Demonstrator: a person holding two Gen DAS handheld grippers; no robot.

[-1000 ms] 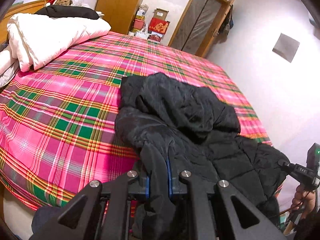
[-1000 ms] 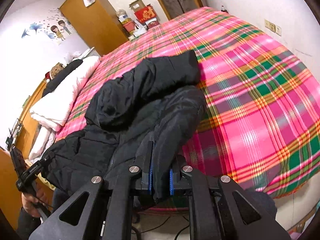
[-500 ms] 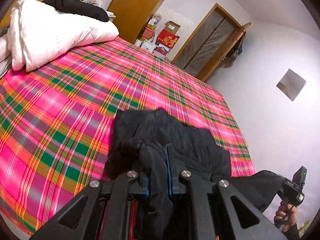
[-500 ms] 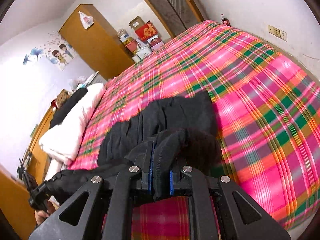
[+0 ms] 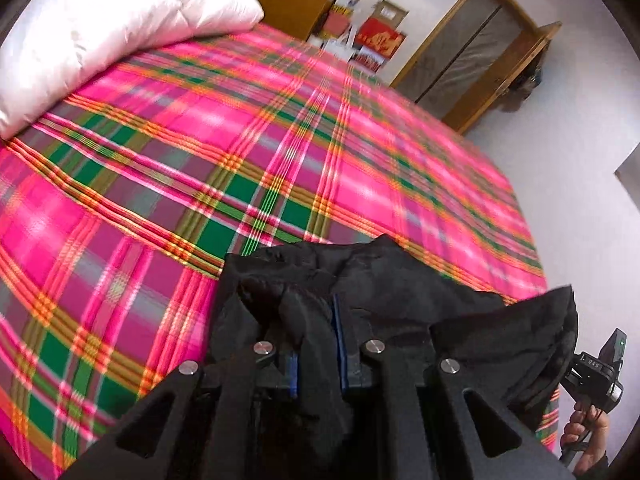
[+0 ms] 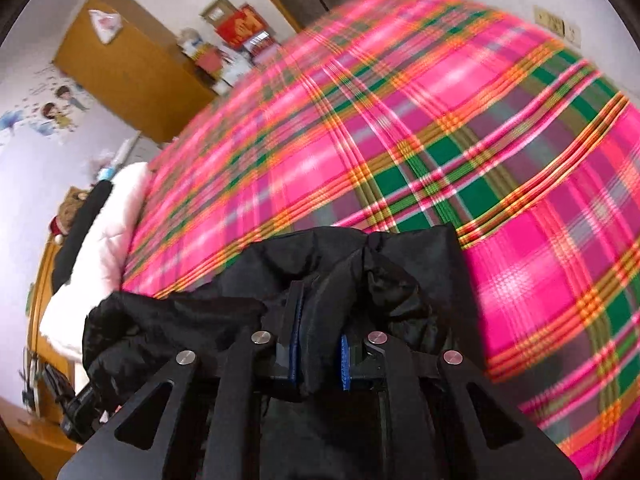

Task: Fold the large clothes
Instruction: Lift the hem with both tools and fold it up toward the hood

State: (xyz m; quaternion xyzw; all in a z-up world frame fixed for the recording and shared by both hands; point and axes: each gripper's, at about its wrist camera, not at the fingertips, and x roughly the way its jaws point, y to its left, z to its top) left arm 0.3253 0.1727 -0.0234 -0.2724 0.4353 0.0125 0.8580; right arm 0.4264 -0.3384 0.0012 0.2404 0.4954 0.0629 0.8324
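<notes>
a: where is the black padded jacket [image 5: 400,292] right now?

b: it is bunched up over the near part of the bed, on the pink, green and orange plaid bedspread [image 5: 240,152]. one fold runs into the left gripper [image 5: 316,332], another into the right gripper [image 6: 320,320].

a: are the jaws clamped?

b: both pairs are easing apart at this moment, yet a thick fold of the black fabric sits between the blue pads [image 5: 340,344] on the left and fills the gap. the same goes for the right, where the blue pads [image 6: 295,332] flank a fold of cloth and look to touch it.

a: can you see the person?

b: only a hand [image 5: 584,440] at the lower right of the left wrist view, holding the handle of the other gripper beside the jacket's edge.

a: what else is around?

b: a white puffy duvet [image 5: 120,28] lies folded at the head of the bed, well apart from the jacket. beyond the bed stand a wooden wardrobe [image 6: 124,64] and a wooden-framed door [image 5: 468,52], with some red boxes [image 5: 380,36] between them.
</notes>
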